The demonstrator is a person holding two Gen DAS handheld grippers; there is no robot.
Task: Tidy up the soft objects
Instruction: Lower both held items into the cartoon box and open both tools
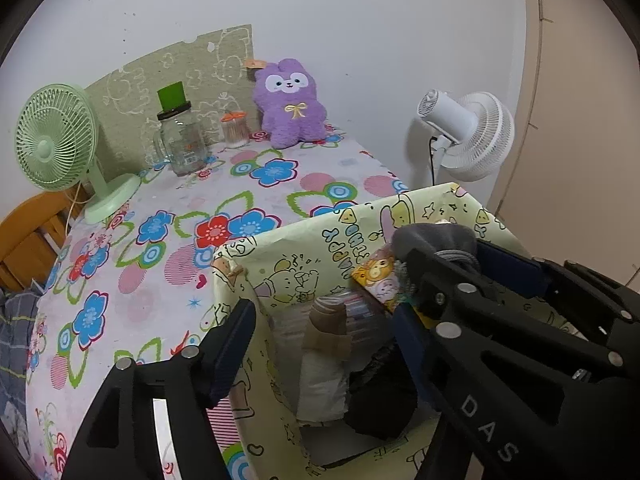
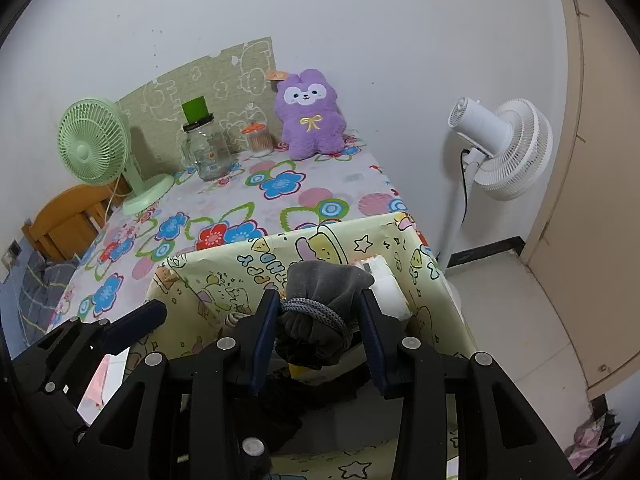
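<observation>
Right tongs (image 2: 320, 320) pinching a rolled dark-grey knitted bundle (image 2: 326, 284) above the open yellow-green cartoon-print box (image 2: 424, 304); left tongs (image 1: 324, 344) spread, empty, over the same box (packets inside). Beyond, flower-patterned counter (image 1: 168, 276), purple plush bunny (image 1: 290, 104).

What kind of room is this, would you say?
Probably a bedroom or small living space at home: a purple plush toy sits on a table with a flowered tablecloth, a green desk fan stands beside it, and a white standing fan is near the wall.
</observation>
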